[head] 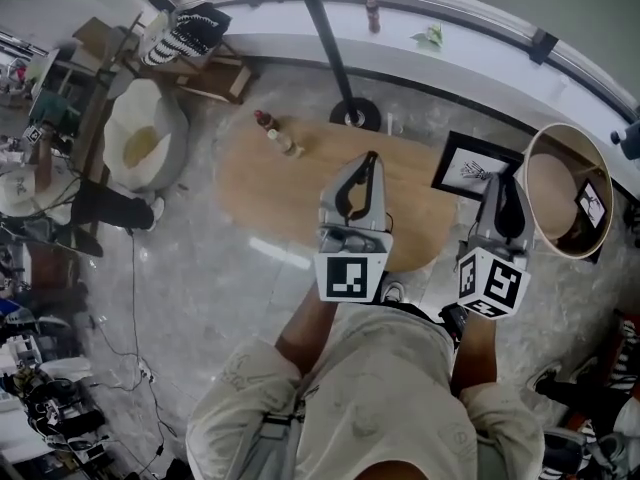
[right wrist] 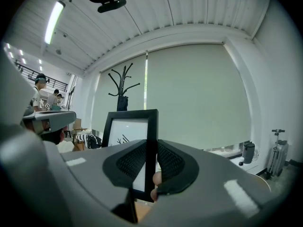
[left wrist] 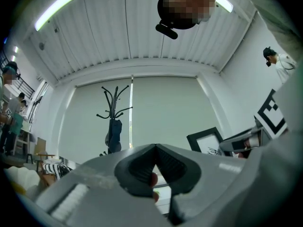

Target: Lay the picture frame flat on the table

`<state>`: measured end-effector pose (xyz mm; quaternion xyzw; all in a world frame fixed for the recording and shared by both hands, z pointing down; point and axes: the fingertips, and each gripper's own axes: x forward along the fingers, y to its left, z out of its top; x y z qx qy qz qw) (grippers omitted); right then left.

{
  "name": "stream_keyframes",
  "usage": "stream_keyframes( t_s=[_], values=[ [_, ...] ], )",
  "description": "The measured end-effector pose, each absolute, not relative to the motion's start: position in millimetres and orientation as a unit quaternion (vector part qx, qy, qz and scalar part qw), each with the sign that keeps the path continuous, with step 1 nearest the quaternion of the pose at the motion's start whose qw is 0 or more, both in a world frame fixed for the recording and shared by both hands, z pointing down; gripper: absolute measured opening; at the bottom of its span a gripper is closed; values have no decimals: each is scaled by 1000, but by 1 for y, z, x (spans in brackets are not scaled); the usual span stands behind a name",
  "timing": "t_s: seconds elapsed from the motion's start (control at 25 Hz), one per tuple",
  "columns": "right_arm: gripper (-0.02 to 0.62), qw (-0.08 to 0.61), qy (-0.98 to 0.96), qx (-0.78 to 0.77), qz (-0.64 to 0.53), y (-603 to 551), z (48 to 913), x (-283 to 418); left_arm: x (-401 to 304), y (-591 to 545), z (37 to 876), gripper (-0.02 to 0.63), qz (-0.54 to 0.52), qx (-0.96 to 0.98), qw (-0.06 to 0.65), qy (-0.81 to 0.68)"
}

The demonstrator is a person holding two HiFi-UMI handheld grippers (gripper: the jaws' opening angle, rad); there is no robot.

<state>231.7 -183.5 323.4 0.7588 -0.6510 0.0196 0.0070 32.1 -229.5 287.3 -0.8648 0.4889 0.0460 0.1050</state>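
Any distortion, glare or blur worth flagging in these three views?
Head view: heavy fisheye, the white ledge bows into an arc; table evenly lit. Left gripper view: ceiling light blown out, corners vignetted. Right gripper view: picture frame crisp against the bright blind.

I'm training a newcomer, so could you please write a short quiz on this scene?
1. True or false: the left gripper holds the frame.
2. Which gripper clamps the frame's edge? A left gripper; B right gripper; C neither.
3. What lies on the table, away from the frame?
Key: 1 false, its jaws are together and empty. 2 B. 3 a bottle.
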Motion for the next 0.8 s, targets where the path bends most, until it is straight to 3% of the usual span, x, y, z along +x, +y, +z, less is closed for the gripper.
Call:
stream_keyframes(
  t_s=[0.8],
  values=[
    [71,70,-674,731,84,-308,397,185,-7,-345,352,5,16,-857,70,510]
  ],
)
